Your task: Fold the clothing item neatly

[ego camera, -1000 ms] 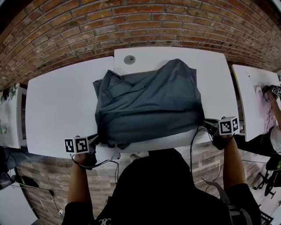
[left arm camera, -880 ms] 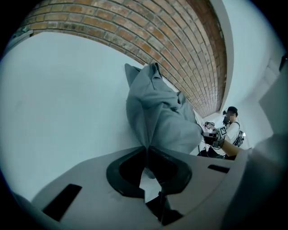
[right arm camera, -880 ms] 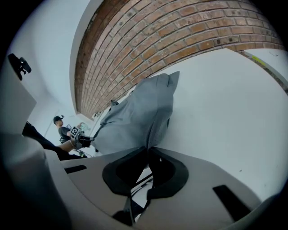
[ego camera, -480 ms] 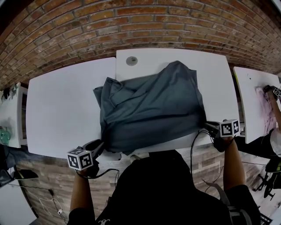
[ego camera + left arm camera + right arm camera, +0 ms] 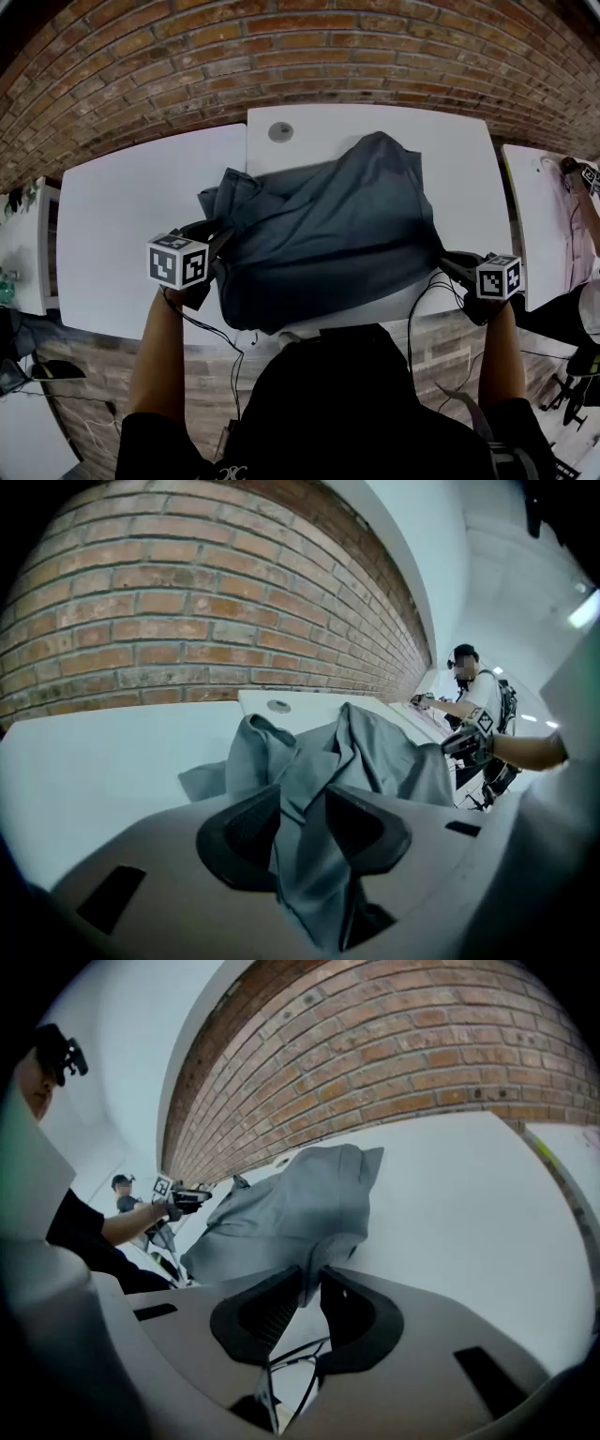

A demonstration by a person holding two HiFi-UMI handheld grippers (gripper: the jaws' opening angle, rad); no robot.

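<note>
Grey shirt (image 5: 328, 225) lies rumpled across the white desk (image 5: 131, 234) in front of the brick wall (image 5: 281, 56). Its bulk is spread over the middle of the top and its near edge reaches the near rim of the desk. A small round cap (image 5: 280, 131) is set in the desk just beyond the shirt's far edge. The left gripper (image 5: 217, 239) is at the shirt's left side, over the desk. Its fingers (image 5: 248, 827) are opening and stand well apart, and a thick fold of the cloth runs loosely between them and hangs down past them. The right gripper (image 5: 448, 266) sits at the near right rim of the desk, at the shirt's near right corner. Its fingers (image 5: 267, 1312) are only beginning to part, with a slit between them and the tip of that corner pinched in it, touching both pads. Dark cables (image 5: 422, 291) loop under the desk edge beside it. Far off to the right another person (image 5: 478, 700) is busy at a separate desk.
</note>
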